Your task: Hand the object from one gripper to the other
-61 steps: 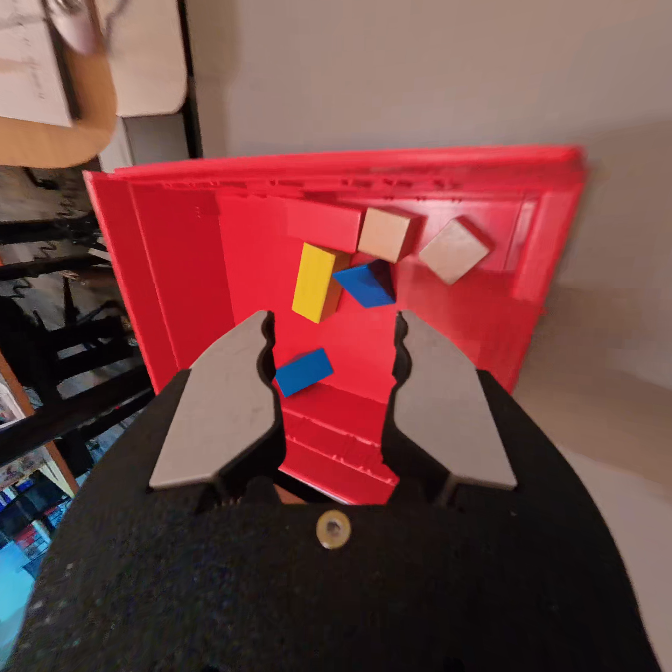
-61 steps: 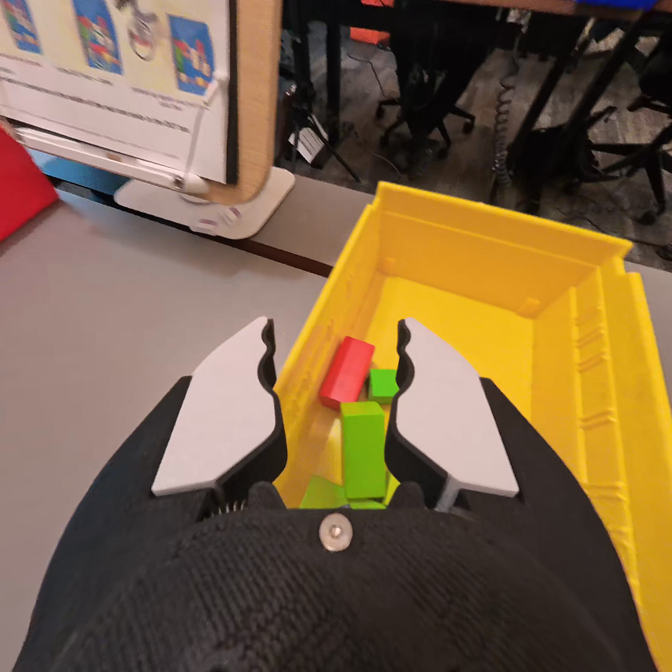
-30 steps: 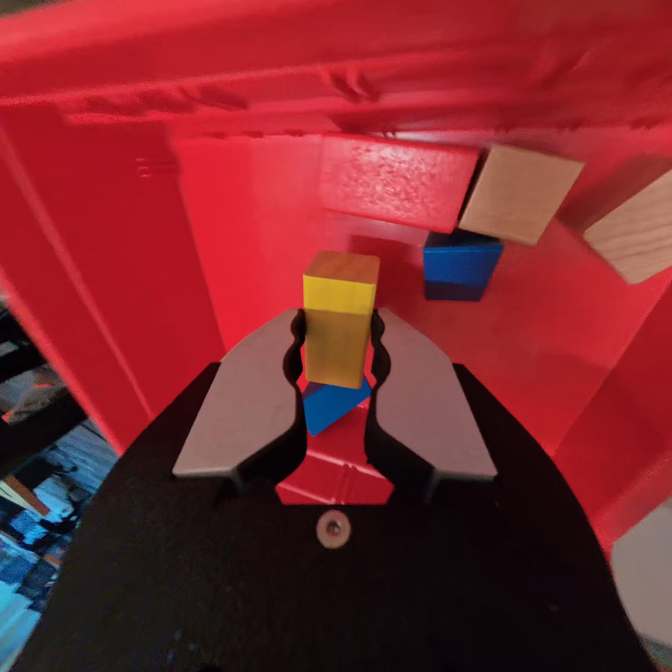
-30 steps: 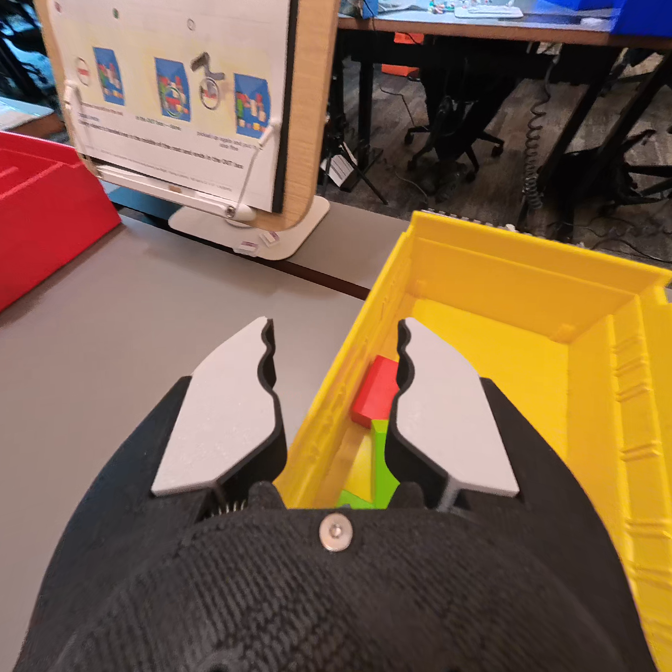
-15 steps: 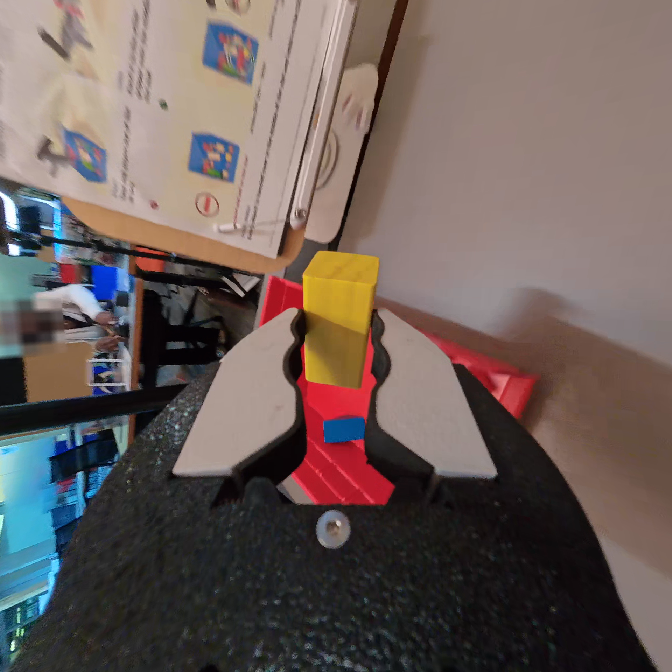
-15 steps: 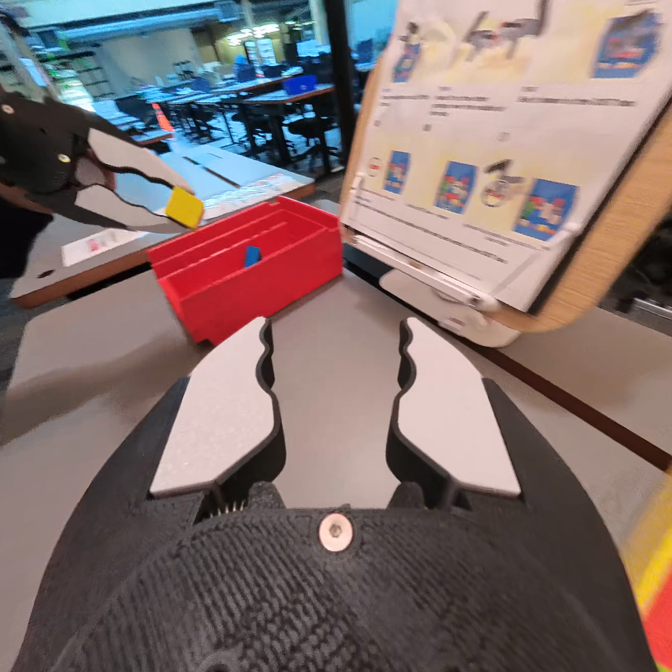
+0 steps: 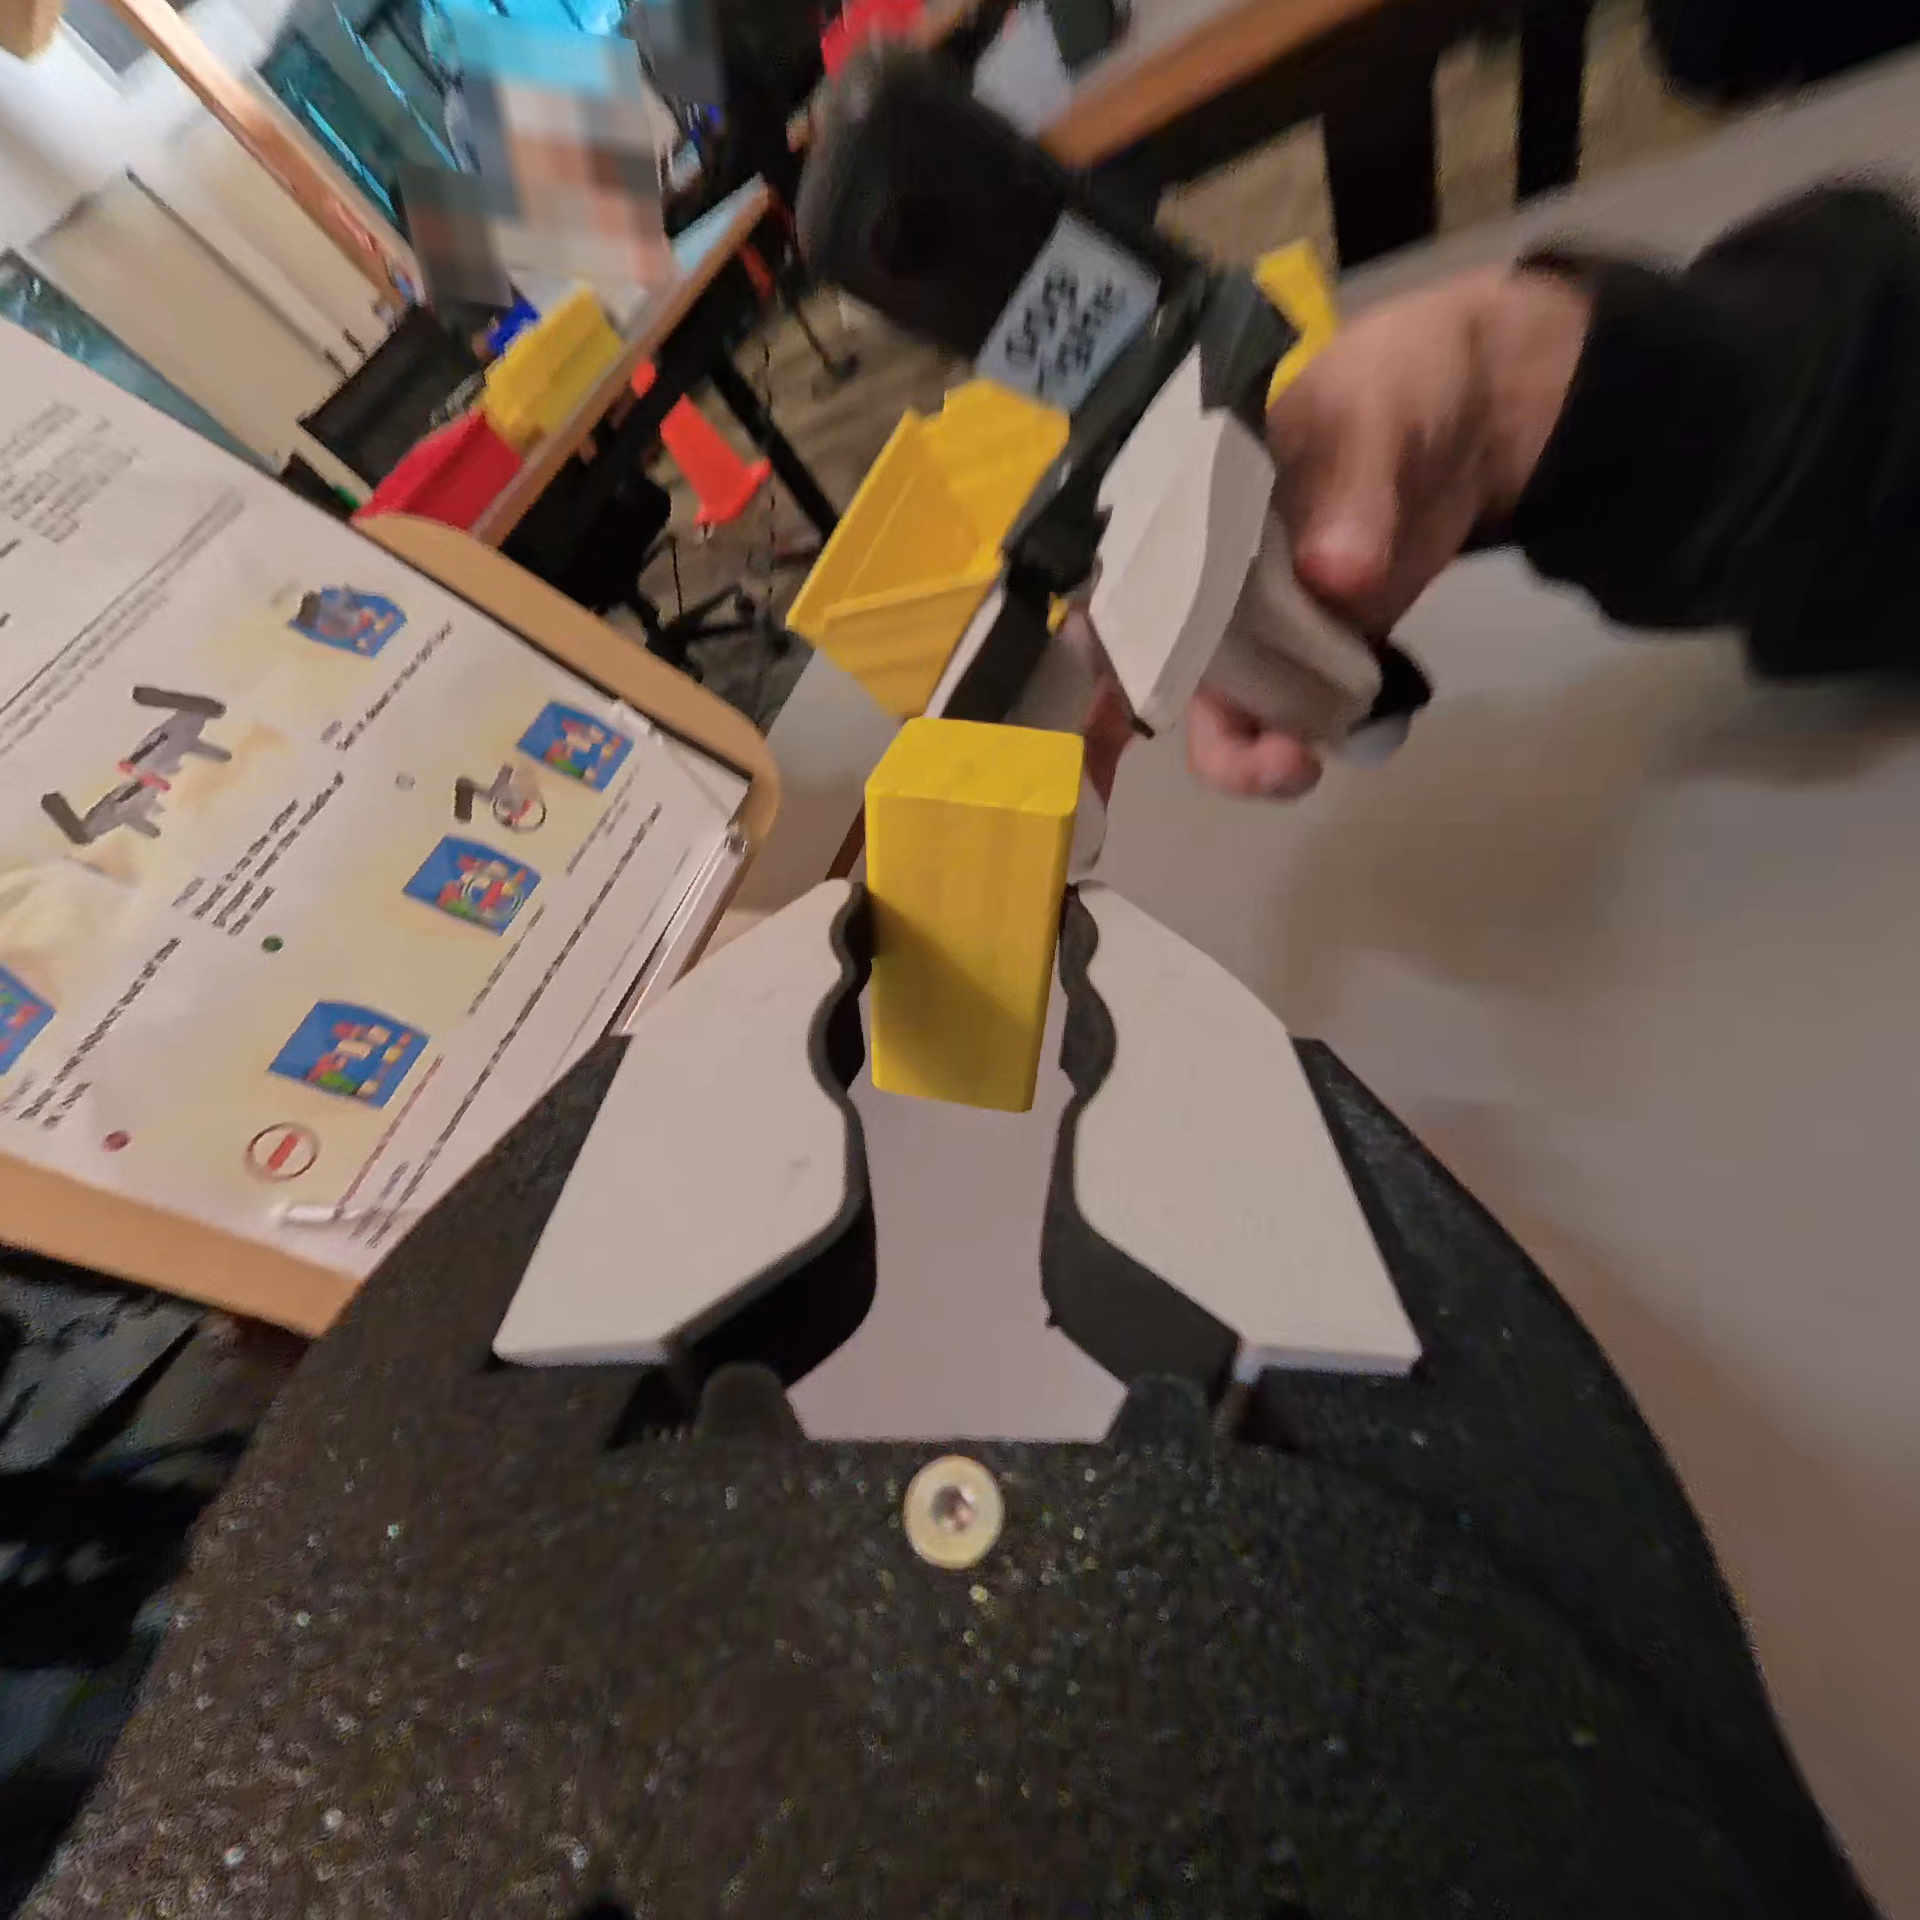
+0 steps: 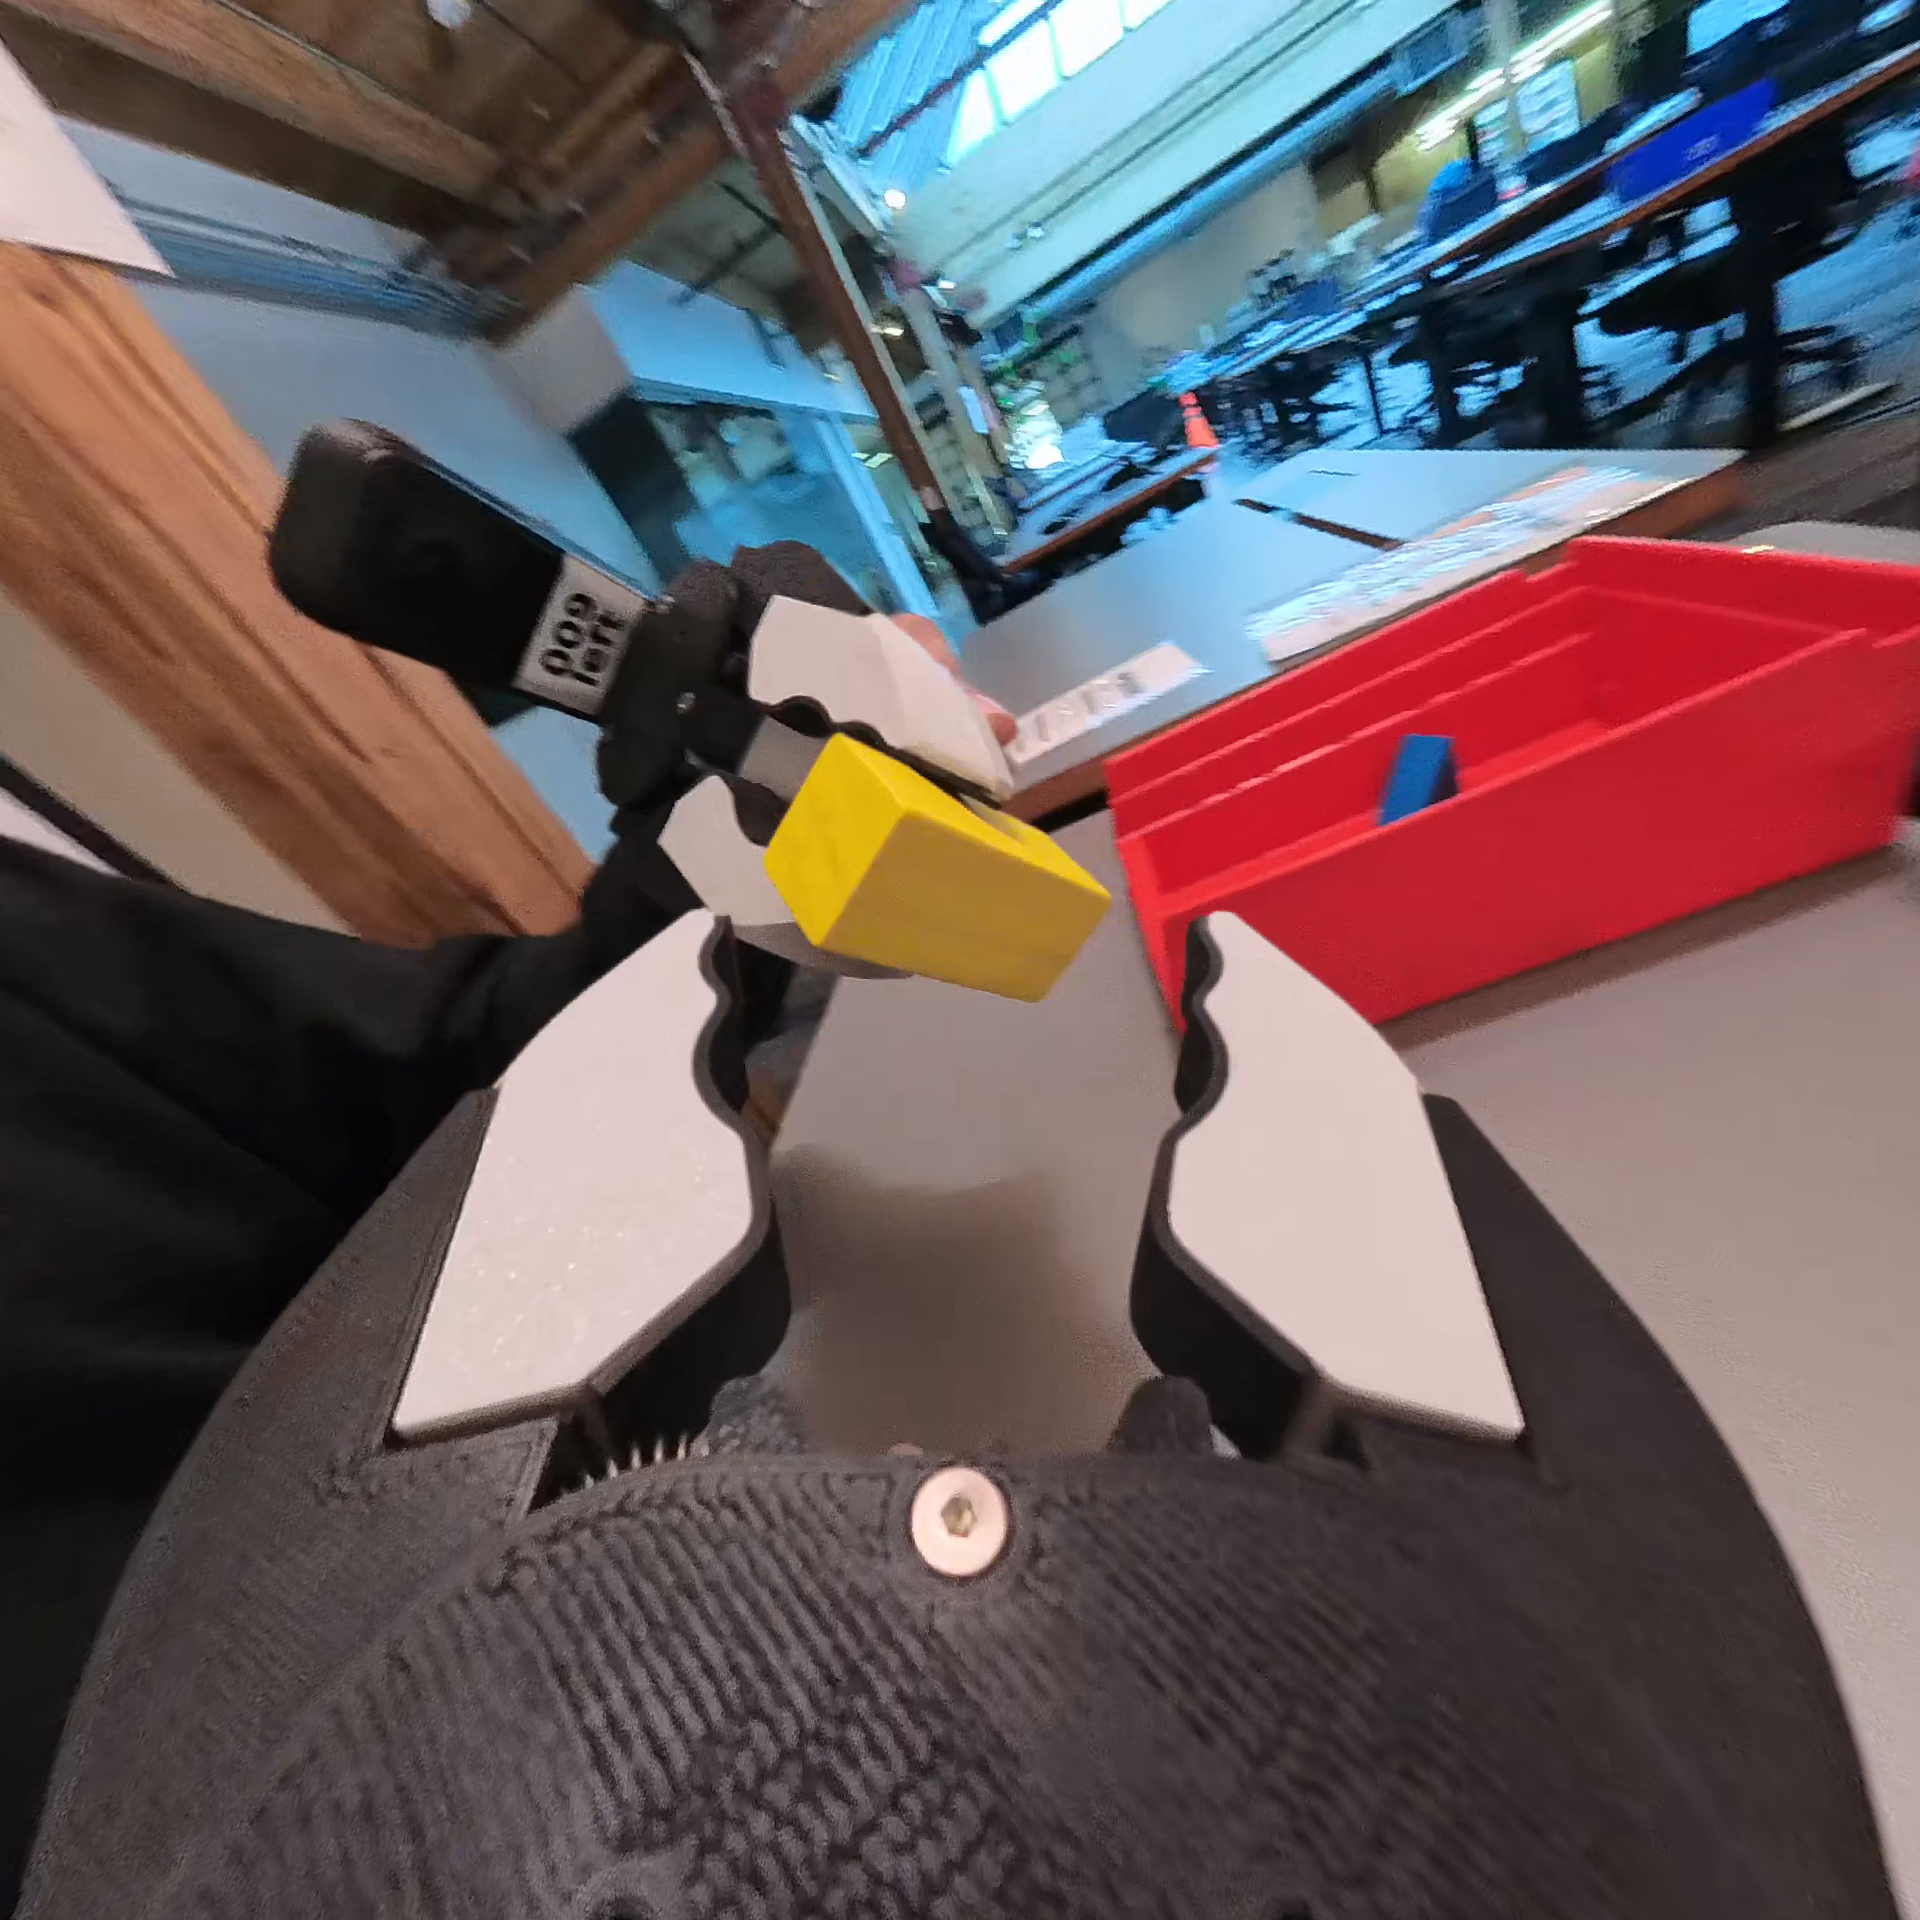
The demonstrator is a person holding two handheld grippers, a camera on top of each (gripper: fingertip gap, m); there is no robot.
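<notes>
The left gripper point(image 7: 961, 914) pinches a yellow wooden block point(image 7: 966, 914), both pads pressed on its sides, approx. half the block sticking out past the tips. Seen from the right wrist cam, the block point(image 8: 935, 883) hangs in the air over the grey table point(image 8: 1662, 1143), w/ its free end pointing toward the right gripper point(image 8: 956, 956). The right gripper's fingers are spread wide w/ nothing between them; the block sits just beyond its tips. Behind, a red bin point(image 8: 1558, 862) holds a blue block point(image 8: 1415, 779). A hand point(image 7: 1392, 457) grips the right gripper's handle, near a yellow bin point(image 7: 914, 561) and an instruction board point(image 7: 312, 883).
</notes>
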